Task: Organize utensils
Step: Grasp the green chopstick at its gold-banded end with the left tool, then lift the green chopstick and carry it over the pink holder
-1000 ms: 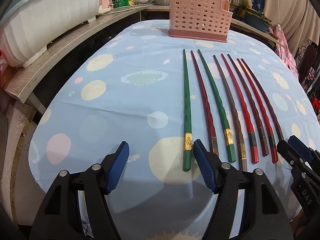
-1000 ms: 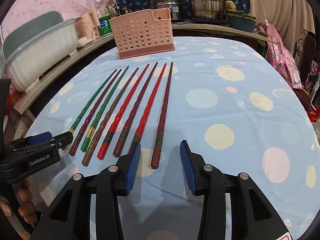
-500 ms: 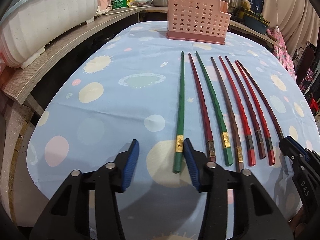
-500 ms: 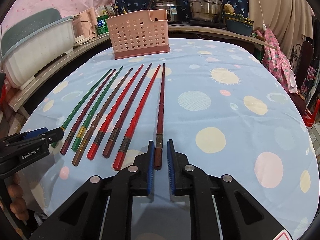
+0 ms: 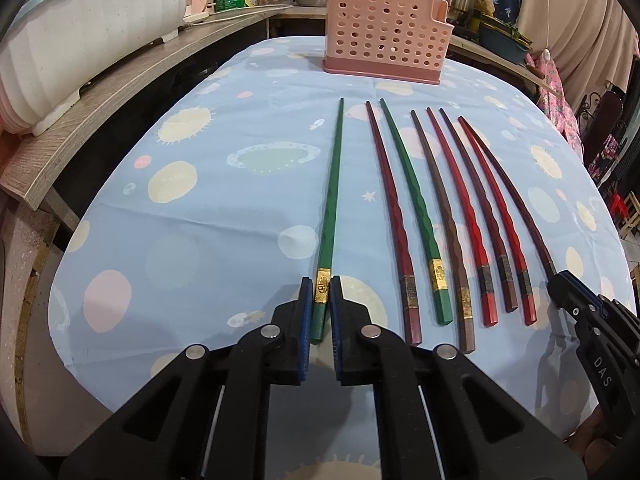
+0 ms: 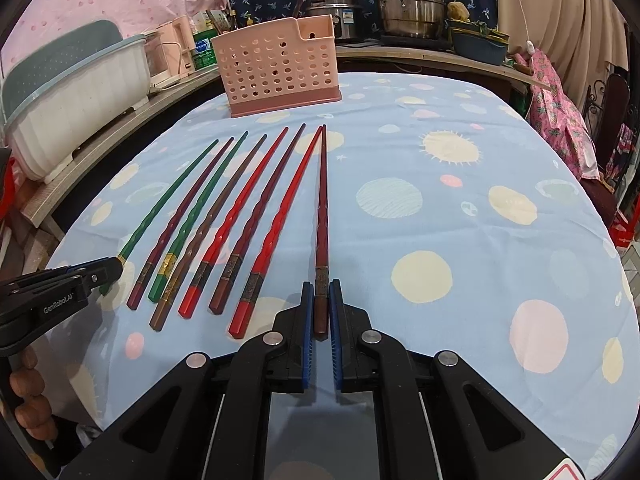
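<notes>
Several chopsticks lie side by side on the blue spotted tablecloth (image 5: 224, 216), thick ends toward me. My left gripper (image 5: 321, 285) is closing its jaws on the leftmost green chopstick (image 5: 334, 184), blue pads pressing its gold-banded thick end. My right gripper (image 6: 321, 286) is shut on the rightmost dark red chopstick (image 6: 322, 208) at its thick end. Both chopsticks still rest on the cloth. Between them lie several more chopsticks (image 5: 452, 216), red, brown and green. A pink perforated utensil basket (image 5: 384, 36) stands upright at the table's far end.
A wooden counter (image 5: 120, 88) runs along the left with a white dish rack (image 5: 80, 32) on it. Pots (image 6: 412, 4) and a blue bowl stand on the shelf behind the basket (image 6: 276, 68). A pink floral cloth (image 6: 560, 120) hangs at the right.
Both grippers closed from open. The right one closed first on the dark red chopstick, then the left on the green one, which swung slightly away from its neighbours.
</notes>
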### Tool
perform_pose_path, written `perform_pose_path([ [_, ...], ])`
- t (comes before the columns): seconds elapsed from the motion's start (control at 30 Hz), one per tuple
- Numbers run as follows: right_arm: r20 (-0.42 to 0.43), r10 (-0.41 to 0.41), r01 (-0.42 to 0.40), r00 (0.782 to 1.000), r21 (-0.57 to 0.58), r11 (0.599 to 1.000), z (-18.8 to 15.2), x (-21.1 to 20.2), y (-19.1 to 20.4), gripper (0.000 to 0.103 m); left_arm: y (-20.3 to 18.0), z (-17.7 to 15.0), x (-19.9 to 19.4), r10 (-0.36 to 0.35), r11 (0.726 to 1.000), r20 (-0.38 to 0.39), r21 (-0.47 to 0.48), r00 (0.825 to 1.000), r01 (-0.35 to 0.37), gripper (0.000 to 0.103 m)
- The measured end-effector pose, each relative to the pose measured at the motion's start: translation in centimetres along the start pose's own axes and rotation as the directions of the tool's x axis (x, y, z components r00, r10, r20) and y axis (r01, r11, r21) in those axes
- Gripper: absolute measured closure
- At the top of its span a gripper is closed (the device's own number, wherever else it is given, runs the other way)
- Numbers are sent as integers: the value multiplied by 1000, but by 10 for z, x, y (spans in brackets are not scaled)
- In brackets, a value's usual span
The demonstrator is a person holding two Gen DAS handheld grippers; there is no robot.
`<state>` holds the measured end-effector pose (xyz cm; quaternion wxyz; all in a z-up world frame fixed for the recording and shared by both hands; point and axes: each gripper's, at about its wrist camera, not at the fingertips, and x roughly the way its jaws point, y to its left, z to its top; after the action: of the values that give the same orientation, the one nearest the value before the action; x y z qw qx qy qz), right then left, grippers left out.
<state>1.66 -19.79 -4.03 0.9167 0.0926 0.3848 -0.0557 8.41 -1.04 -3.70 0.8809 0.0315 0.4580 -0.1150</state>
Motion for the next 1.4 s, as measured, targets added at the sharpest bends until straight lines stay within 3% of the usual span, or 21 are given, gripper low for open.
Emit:
perform_pose_path([
  [0.27,24,5,-6,1000,3,1000,8,-11,1,95,3,2,-11,7,1000,7,-10,1000,-7,96],
  [0.73,118,33,-38,992,42,998,43,-45,-12,95,13,27,-51,-16,998,83,-53,996,20,96],
  [1.13,293,31,-53,956,67,996,113,-82,-32,96,24,88,-87,-22,996,208,-85,978,41,96],
  [1.4,330,43,-76,943,87,993,150,-83,-46,96,30,135,-93,-24,995,254,-90,967,48,96],
])
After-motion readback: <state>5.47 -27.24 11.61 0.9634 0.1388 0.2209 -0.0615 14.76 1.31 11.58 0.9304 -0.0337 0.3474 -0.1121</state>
